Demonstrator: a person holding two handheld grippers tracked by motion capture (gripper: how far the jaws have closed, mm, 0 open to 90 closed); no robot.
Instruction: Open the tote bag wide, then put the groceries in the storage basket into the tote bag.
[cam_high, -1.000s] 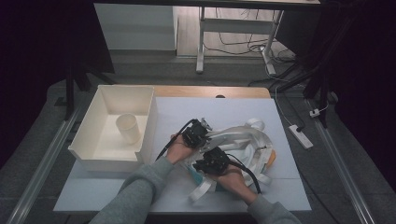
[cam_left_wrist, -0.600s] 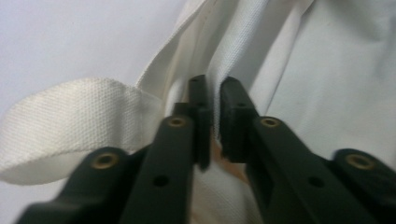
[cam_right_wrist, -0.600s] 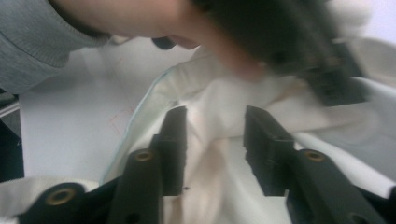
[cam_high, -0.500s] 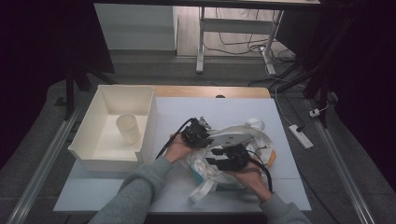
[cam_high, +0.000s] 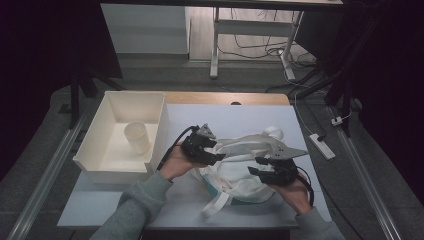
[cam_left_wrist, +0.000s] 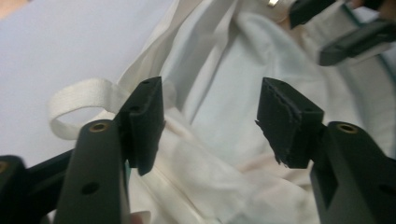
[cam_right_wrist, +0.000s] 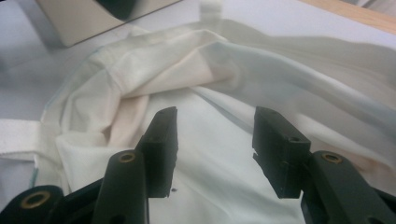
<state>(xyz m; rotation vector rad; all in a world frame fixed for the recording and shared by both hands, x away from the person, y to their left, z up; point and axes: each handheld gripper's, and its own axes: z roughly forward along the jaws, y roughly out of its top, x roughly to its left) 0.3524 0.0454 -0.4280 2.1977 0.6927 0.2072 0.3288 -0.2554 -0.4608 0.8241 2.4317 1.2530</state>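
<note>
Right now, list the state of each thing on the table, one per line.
Left hand-held gripper: open, over the bag.
Right hand-held gripper: open, over the bag.
Cloth bag: crumpled, lying on the table, straps loose.
Cup: upright in the bin.
White bin: open-topped, holding the cup.

A white cloth bag (cam_high: 240, 167) lies crumpled on the pale table (cam_high: 230, 117), one strap (cam_high: 216, 204) trailing toward the near edge. The left gripper (cam_high: 216, 159) sits at the bag's left side, the right gripper (cam_high: 255, 167) at its right. Far left, a white tray (cam_high: 152, 112) holds a cup (cam_high: 137, 137).
</note>
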